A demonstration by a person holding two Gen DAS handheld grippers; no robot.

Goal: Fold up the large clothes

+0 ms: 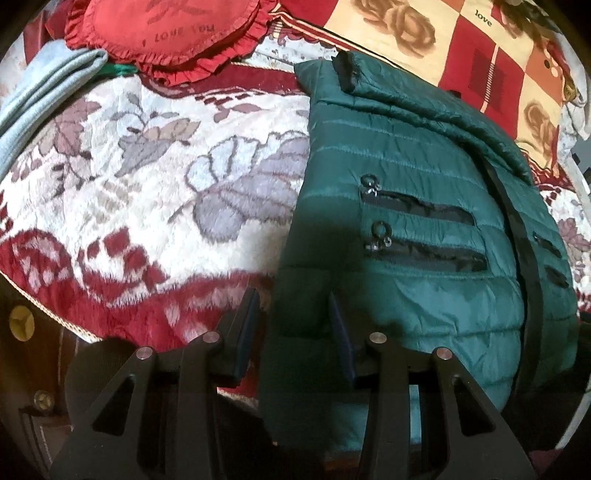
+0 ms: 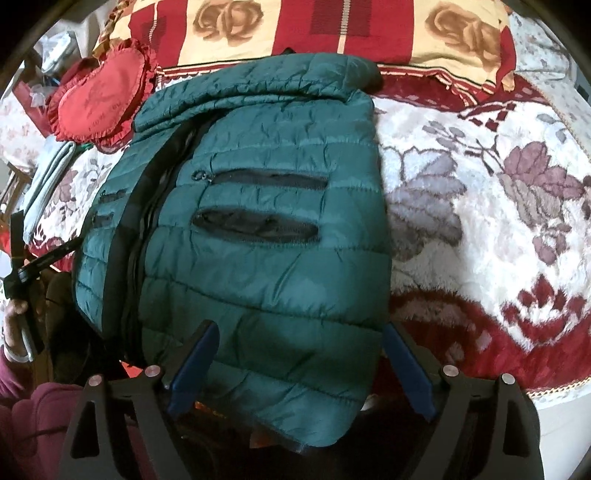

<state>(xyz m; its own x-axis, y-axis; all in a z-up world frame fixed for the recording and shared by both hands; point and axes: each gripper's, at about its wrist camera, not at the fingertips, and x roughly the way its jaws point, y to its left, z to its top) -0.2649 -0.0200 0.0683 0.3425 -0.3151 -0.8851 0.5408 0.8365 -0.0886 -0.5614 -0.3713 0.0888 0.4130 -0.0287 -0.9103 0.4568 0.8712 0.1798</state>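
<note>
1. Left hand-held gripper (image 1: 295,325) — jaws partly apart, straddling the left edge of the green puffer jacket (image 1: 406,240) near its hem; the pads do not visibly press on the fabric, so it reads as empty.

2. Right hand-held gripper (image 2: 299,354) — jaws set wide apart, 1 finger on each side of the jacket's near right hem corner; the fabric lies between the pads with clear gaps, unclamped.

3. Green puffer jacket (image 2: 258,221) — lies on the bed over the floral blanket (image 2: 480,221), already narrowed, sleeves folded in. Its hem hangs slightly past the bed's near edge towards the hand-held grippers. Long axis runs from the near hem away to the collar, which points at the rose-patterned pillow (image 2: 332,33). 2 zip pockets (image 2: 258,203) lie across that axis, on each visible front panel.

4. Surroundings — red heart cushion (image 1: 173,33) beyond the left side; folded pale-blue cloth (image 1: 44,103) at far left.

5. Risks, as judged: the shell looks slick and puffy, so a shallow pinch on 1 layer may slip or peel only the top panel, undoing the sleeve folds. Uneven lifting by the 2 hand-held grippers would skew the fold, and the overhanging hem could drag the jacket off the bed.
</note>
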